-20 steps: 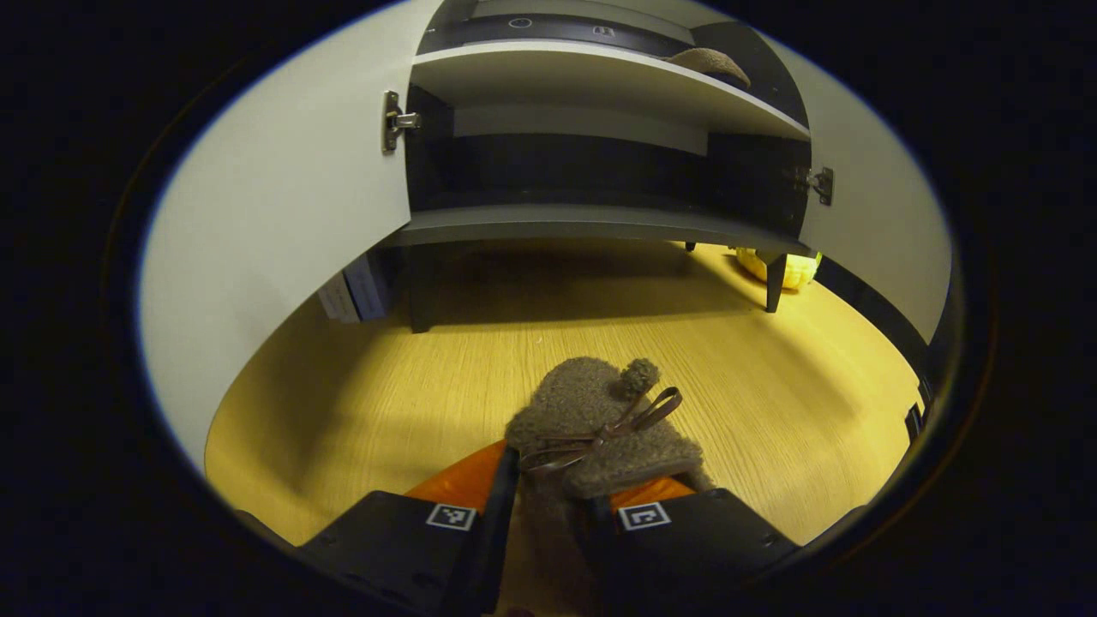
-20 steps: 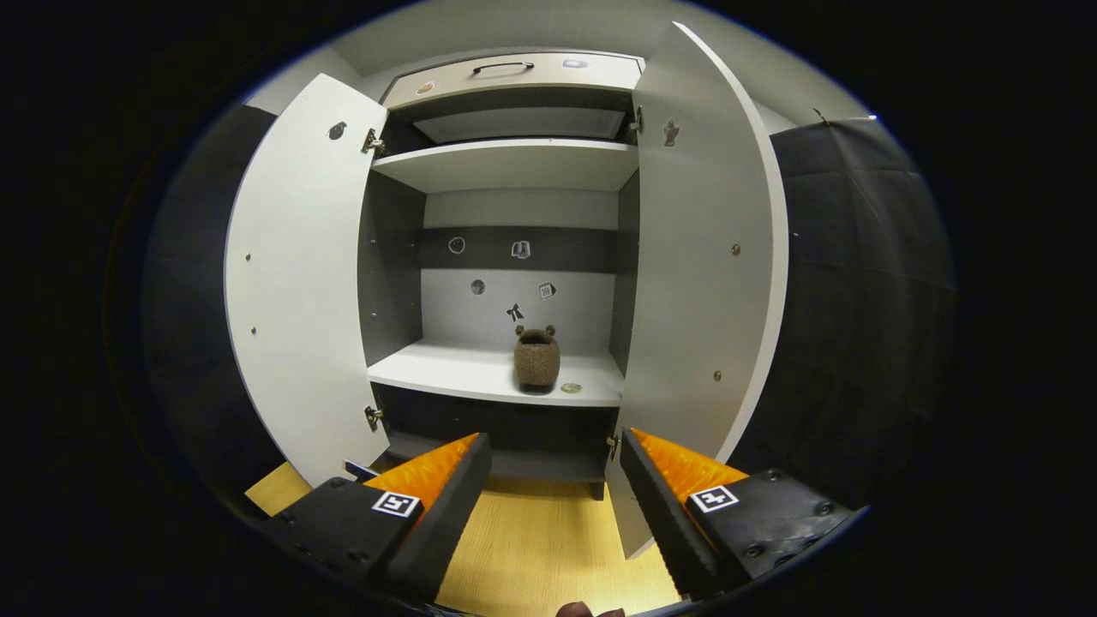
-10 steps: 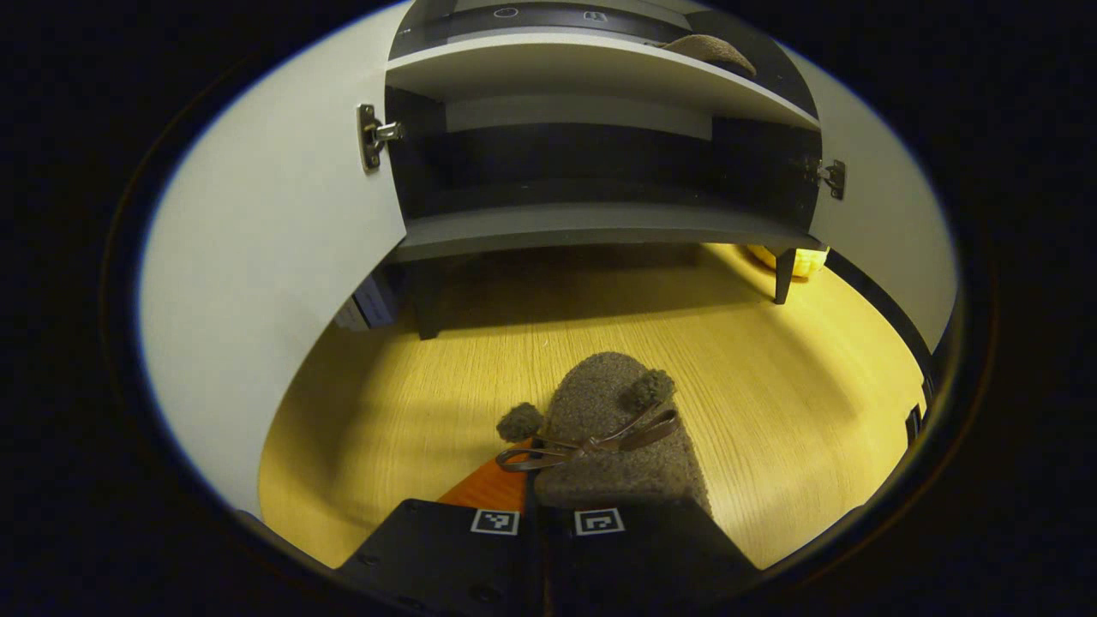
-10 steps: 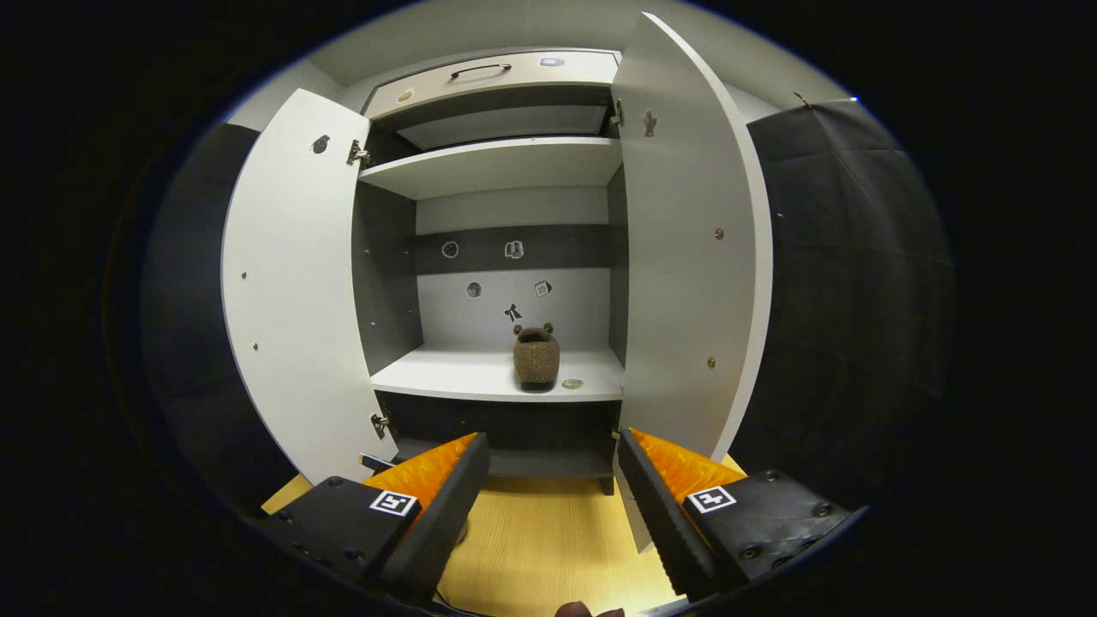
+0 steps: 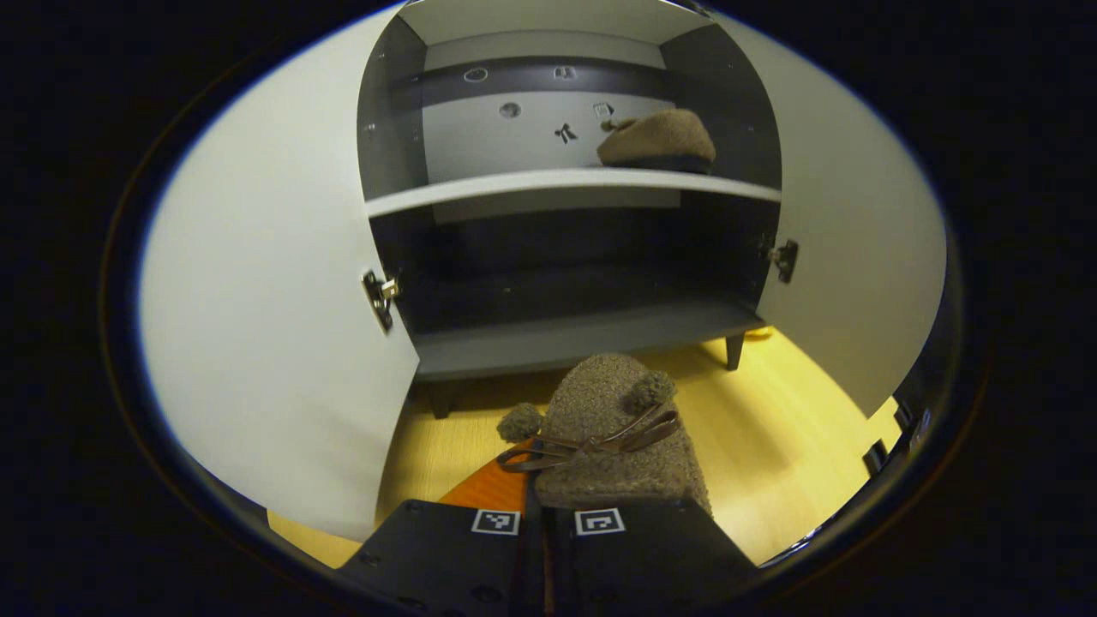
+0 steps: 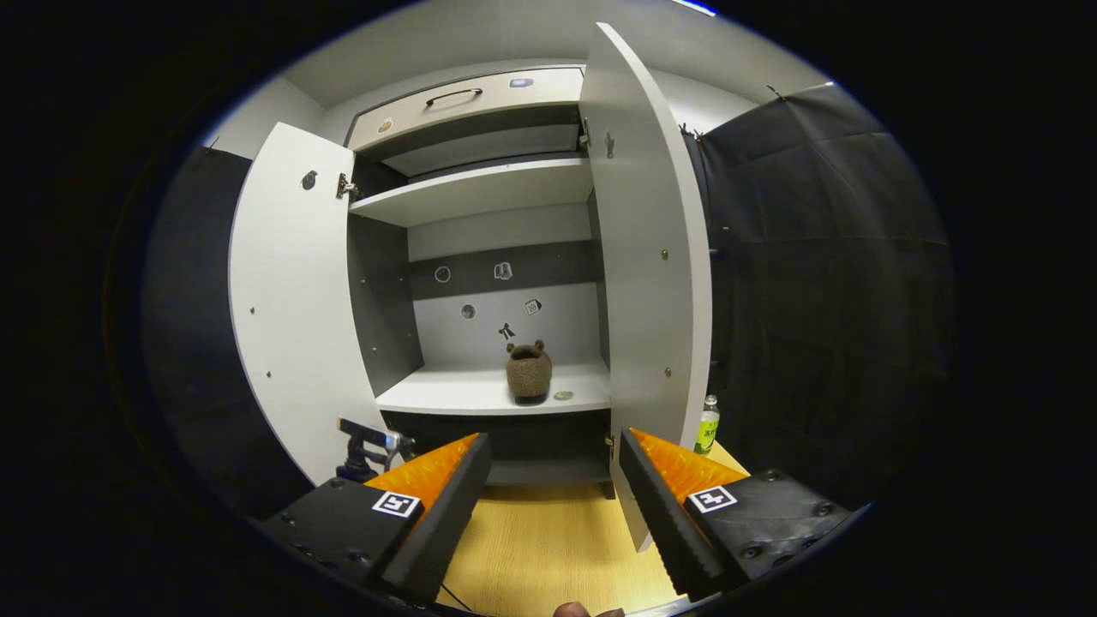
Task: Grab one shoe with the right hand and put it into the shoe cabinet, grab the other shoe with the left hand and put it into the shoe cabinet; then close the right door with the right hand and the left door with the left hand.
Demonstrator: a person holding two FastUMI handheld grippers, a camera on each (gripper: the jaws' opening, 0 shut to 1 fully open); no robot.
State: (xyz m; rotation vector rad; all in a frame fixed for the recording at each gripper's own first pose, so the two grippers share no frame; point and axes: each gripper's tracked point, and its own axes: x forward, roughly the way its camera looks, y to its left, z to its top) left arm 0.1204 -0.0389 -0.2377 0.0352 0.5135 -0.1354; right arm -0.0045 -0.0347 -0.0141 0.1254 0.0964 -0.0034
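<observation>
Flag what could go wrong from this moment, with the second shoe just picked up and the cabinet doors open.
1. The left claw pinches only the rear of the fuzzy shoe, whose toe juts forward unsupported; it might sag or slip while lifted.
2. The shoe on the shelf sits toward the right; placing too near could knock it.
3. The left door stands close beside the path and could be bumped.

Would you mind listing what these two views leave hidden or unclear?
- Left gripper view: the held shoe's heel and the fingertips of the left gripper, hidden behind the gripper body.
- Right gripper view: the small round thing beside the shelved shoe, too small to identify.
- Right gripper view: the bottle's lower part, behind the right door.
</observation>
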